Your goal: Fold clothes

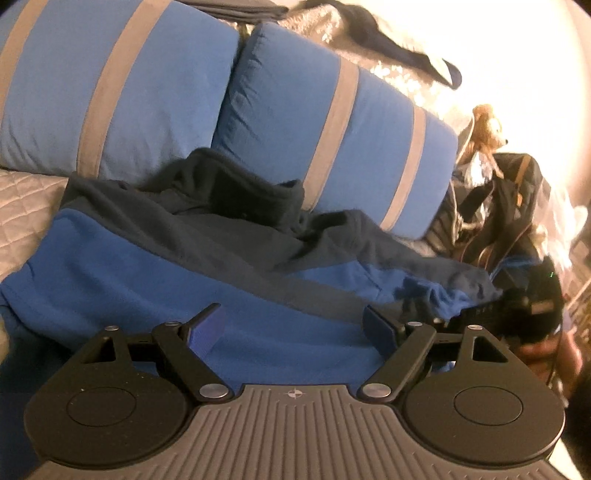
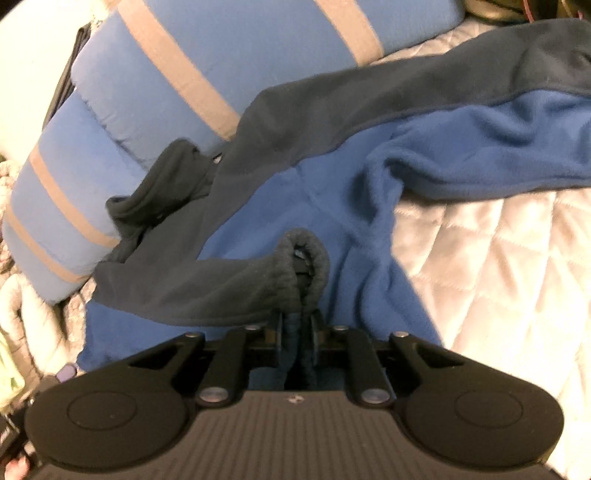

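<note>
A fleece jacket [image 1: 155, 258] in bright blue with dark navy shoulders and collar lies spread on the bed against the pillows. In the left wrist view my left gripper [image 1: 295, 326] hangs open just above the blue body panel, nothing between its fingers. In the right wrist view my right gripper [image 2: 297, 328] is shut on the dark ribbed sleeve cuff [image 2: 308, 258], which loops up over the fingertips. That navy sleeve [image 2: 192, 288] stretches left across the jacket [image 2: 461, 147]. The other sleeve runs off to the upper right. The right gripper shows dimly at the left wrist view's right edge.
Two blue pillows with tan stripes [image 1: 332, 140] [image 2: 155, 92] lean behind the jacket. A pale quilted bedspread [image 2: 498, 277] covers the bed. A stuffed bear [image 1: 485, 125], a dark bag [image 1: 513, 206] and clutter sit to the right. Dark clothing [image 1: 369, 33] lies behind the pillows.
</note>
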Demonstrator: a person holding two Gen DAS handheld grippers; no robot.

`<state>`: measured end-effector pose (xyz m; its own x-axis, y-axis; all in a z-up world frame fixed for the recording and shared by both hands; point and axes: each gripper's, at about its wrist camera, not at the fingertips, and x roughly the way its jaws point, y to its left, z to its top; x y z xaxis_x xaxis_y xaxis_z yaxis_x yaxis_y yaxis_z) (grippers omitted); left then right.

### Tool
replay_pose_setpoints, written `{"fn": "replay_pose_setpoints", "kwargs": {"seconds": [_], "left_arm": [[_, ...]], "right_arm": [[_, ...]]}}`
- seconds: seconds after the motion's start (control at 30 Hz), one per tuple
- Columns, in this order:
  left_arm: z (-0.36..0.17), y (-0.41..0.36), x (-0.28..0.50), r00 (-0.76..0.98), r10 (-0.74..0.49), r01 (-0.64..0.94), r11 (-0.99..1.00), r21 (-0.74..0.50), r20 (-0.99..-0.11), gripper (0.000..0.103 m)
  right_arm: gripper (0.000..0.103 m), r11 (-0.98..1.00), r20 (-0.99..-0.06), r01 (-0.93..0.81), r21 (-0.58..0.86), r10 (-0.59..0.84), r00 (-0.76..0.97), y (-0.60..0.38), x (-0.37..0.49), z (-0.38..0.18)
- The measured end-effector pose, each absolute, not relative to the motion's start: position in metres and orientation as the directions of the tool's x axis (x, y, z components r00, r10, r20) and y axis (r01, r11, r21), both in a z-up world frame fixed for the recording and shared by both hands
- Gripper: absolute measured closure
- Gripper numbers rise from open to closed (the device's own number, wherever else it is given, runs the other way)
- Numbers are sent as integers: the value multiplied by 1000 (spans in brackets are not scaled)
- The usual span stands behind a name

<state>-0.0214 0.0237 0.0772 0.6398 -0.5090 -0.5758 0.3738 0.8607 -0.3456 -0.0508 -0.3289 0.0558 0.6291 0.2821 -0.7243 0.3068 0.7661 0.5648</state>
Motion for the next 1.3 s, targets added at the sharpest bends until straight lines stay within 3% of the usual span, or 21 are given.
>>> {"fn": "replay_pose_setpoints", "kwargs": {"seconds": [0.07, 0.1, 0.13, 0.17, 0.57, 0.83, 0.97, 1.3], "left_arm": [[76, 20, -22, 632, -509, 387, 861, -330, -585, 21], [75, 18, -23, 630, -504, 391, 863, -319, -591, 21], [74, 18, -23, 632, -494, 389, 869, -307, -597, 21], [73, 17, -24, 635, -483, 386, 874, -294, -603, 21], [67, 11, -26, 616, -443, 388, 890, -239, -651, 21], [83, 22, -32, 661, -497, 392, 867, -307, -562, 21], [113, 26, -47, 701, -467, 385, 884, -264, -539, 21], [255, 48, -112, 770, -389, 417, 907, -63, -505, 21]], "right_arm": [[49, 769, -720, 307, 560, 270, 639, -331, -53, 58], [39, 772, -722, 306, 557, 268, 639, -331, -54, 58], [19, 776, -721, 294, 558, 278, 635, -332, -56, 59], [12, 779, -715, 284, 559, 279, 641, -333, -60, 61], [9, 823, -671, 325, 466, 89, 736, -385, -135, 93], [8, 779, -640, 417, 468, -26, 768, -422, -181, 99], [8, 813, -634, 413, 411, -71, 770, -411, -195, 120], [1, 964, -522, 118, 240, 26, 852, -315, -218, 240]]}}
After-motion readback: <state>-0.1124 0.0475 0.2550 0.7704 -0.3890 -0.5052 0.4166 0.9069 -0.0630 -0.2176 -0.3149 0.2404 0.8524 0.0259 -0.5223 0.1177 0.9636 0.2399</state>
